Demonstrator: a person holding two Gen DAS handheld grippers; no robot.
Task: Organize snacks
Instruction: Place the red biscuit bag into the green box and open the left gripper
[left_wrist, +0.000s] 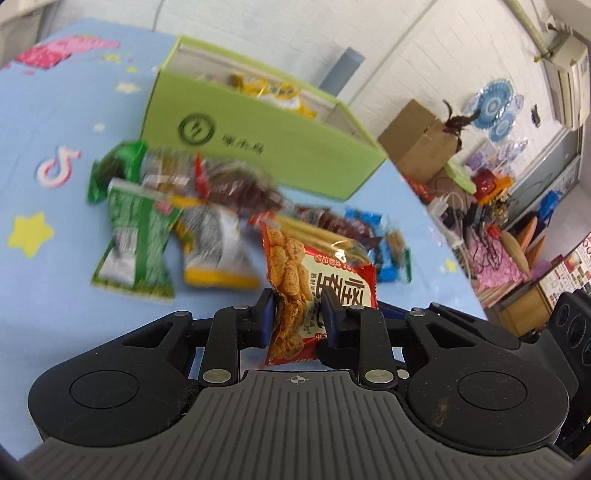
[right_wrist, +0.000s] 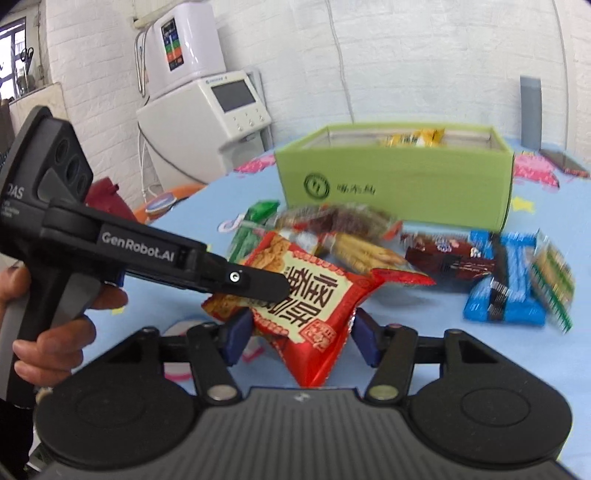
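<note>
1. The left gripper (left_wrist: 297, 314) is pinched tight on a red snack packet (left_wrist: 317, 288), its blue pads pressing the crumpled lower half of the wrapper, and the packet is lifted above the blue tablecloth (left_wrist: 48, 299).

2. From the right wrist view, the right gripper (right_wrist: 299, 338) has its jaws spread wide on either side of the same red snack packet (right_wrist: 314, 314). The pads sit just beside the foil and do not look to be pressing it, so I judge that this gripper holds nothing.

3. The green box (right_wrist: 395, 181) stands open at the back of the table with yellow packets (right_wrist: 413, 139) already inside. The loose snack pile (right_wrist: 354, 236) lies between it and the grippers.

4. The hold looks risky: slippery foil bunched between narrow pads could slide out if the packet is swung quickly.

5. If the right gripper closes while the left is pulling, the crisps inside may be crushed or the seam torn.

6. The two tools are very close together, with the left one crossing in front of the right, so a knock between them could jolt the packet loose.

7. Carrying low toward the box could drag across the pile and scatter the blue wafer packets (right_wrist: 506, 291) near the table edge.
</note>
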